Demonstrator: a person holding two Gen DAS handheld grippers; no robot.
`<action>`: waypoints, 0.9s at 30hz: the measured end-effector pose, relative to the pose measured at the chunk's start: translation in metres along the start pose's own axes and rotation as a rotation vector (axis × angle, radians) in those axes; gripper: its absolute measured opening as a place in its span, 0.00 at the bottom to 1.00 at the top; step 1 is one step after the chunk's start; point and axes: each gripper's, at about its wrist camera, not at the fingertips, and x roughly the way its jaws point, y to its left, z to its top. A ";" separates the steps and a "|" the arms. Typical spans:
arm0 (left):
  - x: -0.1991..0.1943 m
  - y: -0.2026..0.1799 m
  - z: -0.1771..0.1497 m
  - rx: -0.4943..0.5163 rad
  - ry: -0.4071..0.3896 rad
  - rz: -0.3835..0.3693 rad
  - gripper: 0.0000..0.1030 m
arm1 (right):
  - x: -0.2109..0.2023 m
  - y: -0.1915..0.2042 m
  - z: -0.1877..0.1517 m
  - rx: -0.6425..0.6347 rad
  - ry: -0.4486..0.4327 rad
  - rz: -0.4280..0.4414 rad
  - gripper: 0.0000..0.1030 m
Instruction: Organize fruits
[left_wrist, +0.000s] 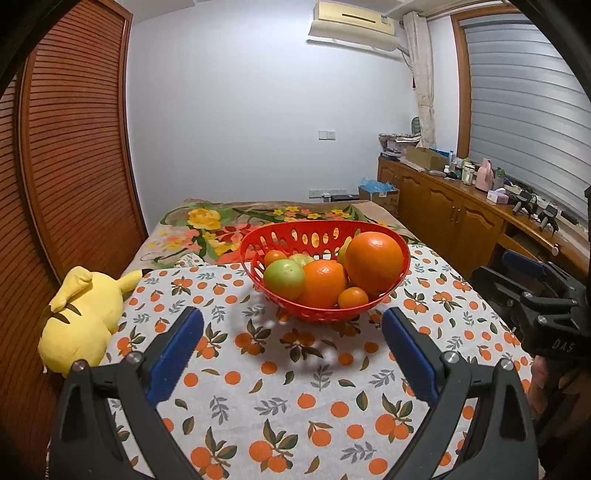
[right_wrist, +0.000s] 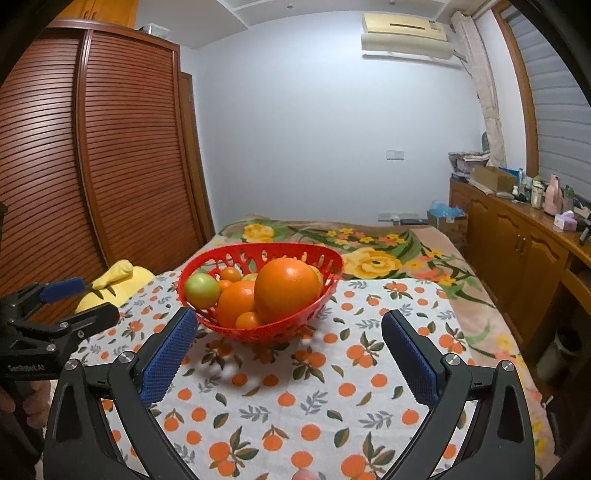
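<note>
A red slotted basket (left_wrist: 354, 314) (right_wrist: 332, 266) stands on an orange-print cloth (left_wrist: 280, 391) (right_wrist: 295, 402). It holds a big orange (left_wrist: 373, 260) (right_wrist: 286, 290), a mid-size orange (left_wrist: 320, 282) (right_wrist: 236, 301), a green fruit (left_wrist: 283, 278) (right_wrist: 201, 290) and small tangerines (left_wrist: 352, 297) (right_wrist: 248, 320). My left gripper (left_wrist: 293, 325) is open, nothing between its blue pads, a short way in front of the basket. My right gripper (right_wrist: 291, 328) is open and empty too, its left pad close to the basket's near rim. Each gripper shows at the edge of the other's view.
A yellow plush toy (left_wrist: 79, 321) (right_wrist: 118, 278) lies at the cloth's left edge. A floral blanket (left_wrist: 221, 225) (right_wrist: 388, 254) covers the bed beyond. A slatted wooden wardrobe (left_wrist: 70, 147) stands left. A cluttered wooden cabinet (left_wrist: 461, 206) (right_wrist: 517, 236) runs along the right.
</note>
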 end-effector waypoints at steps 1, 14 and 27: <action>-0.002 0.000 -0.001 -0.002 -0.001 0.002 0.95 | -0.001 0.000 0.000 0.001 0.001 -0.002 0.99; -0.025 -0.009 -0.007 -0.003 -0.012 -0.008 0.95 | -0.032 0.001 -0.004 -0.005 -0.026 -0.024 0.99; -0.031 -0.006 -0.007 -0.010 -0.016 -0.005 0.95 | -0.035 0.003 -0.004 -0.005 -0.029 -0.027 0.99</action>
